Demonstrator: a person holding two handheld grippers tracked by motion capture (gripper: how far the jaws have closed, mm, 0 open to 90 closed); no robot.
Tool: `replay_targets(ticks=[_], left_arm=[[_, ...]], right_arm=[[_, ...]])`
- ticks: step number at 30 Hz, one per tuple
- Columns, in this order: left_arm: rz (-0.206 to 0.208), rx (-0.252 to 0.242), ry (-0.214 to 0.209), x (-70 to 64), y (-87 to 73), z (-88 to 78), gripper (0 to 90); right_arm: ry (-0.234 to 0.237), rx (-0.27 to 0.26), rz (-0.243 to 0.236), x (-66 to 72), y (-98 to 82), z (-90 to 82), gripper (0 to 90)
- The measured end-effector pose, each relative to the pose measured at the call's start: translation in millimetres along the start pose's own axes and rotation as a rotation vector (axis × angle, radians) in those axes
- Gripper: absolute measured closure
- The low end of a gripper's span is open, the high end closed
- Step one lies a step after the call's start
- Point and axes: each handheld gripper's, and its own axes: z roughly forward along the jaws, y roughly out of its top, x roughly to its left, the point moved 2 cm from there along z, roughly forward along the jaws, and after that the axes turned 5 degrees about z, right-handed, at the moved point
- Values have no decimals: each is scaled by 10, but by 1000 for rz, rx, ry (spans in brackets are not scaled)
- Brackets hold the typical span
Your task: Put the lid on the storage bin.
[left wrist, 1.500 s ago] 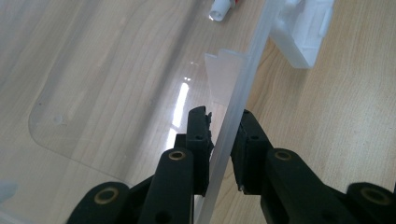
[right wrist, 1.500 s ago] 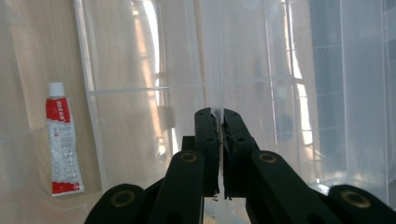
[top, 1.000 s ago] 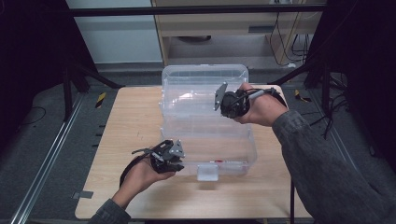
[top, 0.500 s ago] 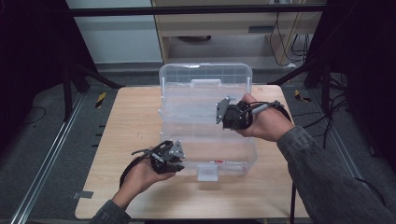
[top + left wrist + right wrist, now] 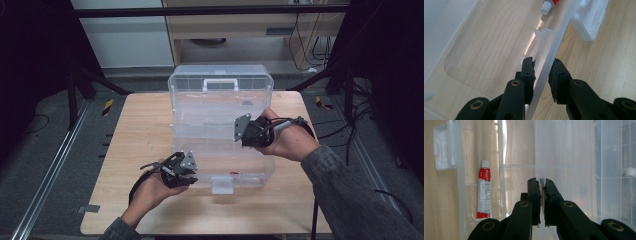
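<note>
Clear plastic box (image 5: 222,135) sits mid-desk, lid upright. Left gripper (image 5: 541,75) straddles the box's front wall near the white latch (image 5: 589,20), fingers apart, wall between them, apparently not clamped. Right gripper (image 5: 540,200) has its fingers pressed shut on a thin clear edge inside the box (lid or inner tray, unclear). Red-and-white tube (image 5: 484,192) lies inside. Judgement: closing not done. Wooden desk (image 5: 135,135); dark room beyond the box.

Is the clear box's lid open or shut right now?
Open. The lid stands raised behind the clear box, handle at top; the right gripper pinches a clear panel.
</note>
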Motion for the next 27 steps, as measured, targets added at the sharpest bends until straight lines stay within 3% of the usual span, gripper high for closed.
replay_targets(ticks=[6, 13, 18, 27], left_arm=[[-5, -5, 9, -15, -1, 3, 740], [0, -4, 5, -13, -2, 2, 740], [10, -5, 12, -20, -6, 1, 736], [19, -5, 29, -39, -5, 3, 725]], right_arm=[[10, 0, 6, -52, 0, 15, 842], [24, 4, -15, 54, -11, -2, 849], [36, -8, 0, 131, -53, 4, 846], [57, -11, 1, 113, -60, 8, 839]])
